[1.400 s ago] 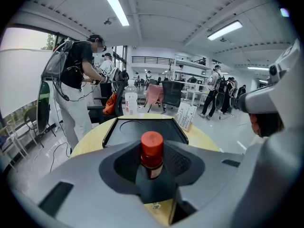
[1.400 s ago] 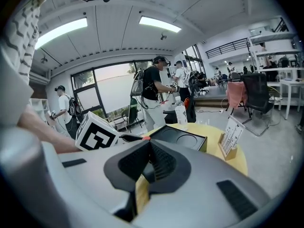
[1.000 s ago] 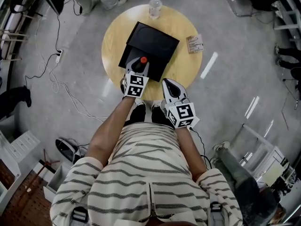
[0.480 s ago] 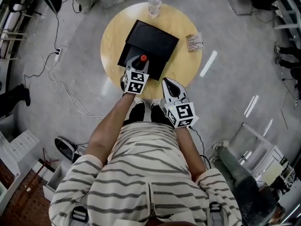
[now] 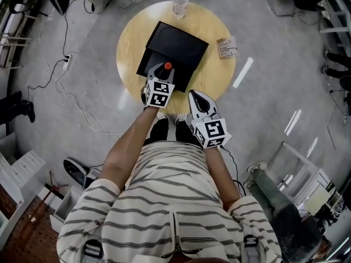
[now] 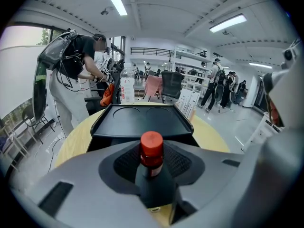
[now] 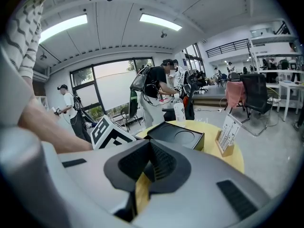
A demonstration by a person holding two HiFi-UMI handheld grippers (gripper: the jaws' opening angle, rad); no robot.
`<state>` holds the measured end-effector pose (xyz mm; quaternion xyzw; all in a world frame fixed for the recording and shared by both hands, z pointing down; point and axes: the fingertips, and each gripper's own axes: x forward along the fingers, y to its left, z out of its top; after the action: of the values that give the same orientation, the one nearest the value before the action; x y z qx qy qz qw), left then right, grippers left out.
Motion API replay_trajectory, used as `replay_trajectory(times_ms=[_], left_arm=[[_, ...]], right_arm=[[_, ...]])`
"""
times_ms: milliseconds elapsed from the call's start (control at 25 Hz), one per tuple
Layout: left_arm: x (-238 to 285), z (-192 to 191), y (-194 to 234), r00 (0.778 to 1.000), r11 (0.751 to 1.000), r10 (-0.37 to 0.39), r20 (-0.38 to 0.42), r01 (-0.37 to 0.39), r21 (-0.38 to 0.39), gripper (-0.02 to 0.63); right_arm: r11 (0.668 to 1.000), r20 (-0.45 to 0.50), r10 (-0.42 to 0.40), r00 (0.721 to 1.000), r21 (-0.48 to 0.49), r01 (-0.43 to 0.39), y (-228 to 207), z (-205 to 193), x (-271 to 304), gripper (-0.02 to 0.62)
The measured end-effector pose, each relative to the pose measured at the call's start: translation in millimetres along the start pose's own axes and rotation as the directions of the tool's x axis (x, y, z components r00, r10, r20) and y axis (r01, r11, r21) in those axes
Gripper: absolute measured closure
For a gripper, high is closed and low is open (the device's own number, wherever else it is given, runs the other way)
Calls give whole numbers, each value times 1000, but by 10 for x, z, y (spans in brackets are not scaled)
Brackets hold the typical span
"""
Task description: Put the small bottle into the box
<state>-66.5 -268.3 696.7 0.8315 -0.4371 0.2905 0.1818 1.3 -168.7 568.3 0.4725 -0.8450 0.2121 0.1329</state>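
A small dark bottle with a red cap (image 6: 151, 148) stands upright between the jaws of my left gripper (image 6: 152, 175), which is shut on it. In the head view the small bottle (image 5: 168, 66) and the left gripper (image 5: 163, 76) are at the near edge of the black box (image 5: 175, 51) on the round yellow table (image 5: 216, 75). In the left gripper view the black box (image 6: 142, 120) lies just ahead with two round recesses in its top. My right gripper (image 5: 198, 104) hovers at the table's near edge, to the right of the left one. Its jaws (image 7: 151, 163) are shut with nothing between them.
A clear water bottle (image 5: 180, 5) stands at the table's far edge. A small card stand (image 5: 226, 49) sits at the right of the table. Cables lie on the floor to the left. People and chairs are in the room beyond the table.
My left gripper has shifted slightly forward toward the box with the bottle in it. The right gripper has stayed in place.
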Motion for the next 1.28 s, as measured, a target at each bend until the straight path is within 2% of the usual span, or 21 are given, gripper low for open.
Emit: replay_trajectory(times_ms=[680,1280], left_arm=[[-17,-58,-25,1000,1000,4,-18,-4,-1,452],[-151,21,-105,1000,1000,6,2,-6,2,440]], right_arm=[[1000,4,5,1000,-1,-5,12,0,-3,581],[1000,21,0,1000,-5,0,52,42,-138,581]])
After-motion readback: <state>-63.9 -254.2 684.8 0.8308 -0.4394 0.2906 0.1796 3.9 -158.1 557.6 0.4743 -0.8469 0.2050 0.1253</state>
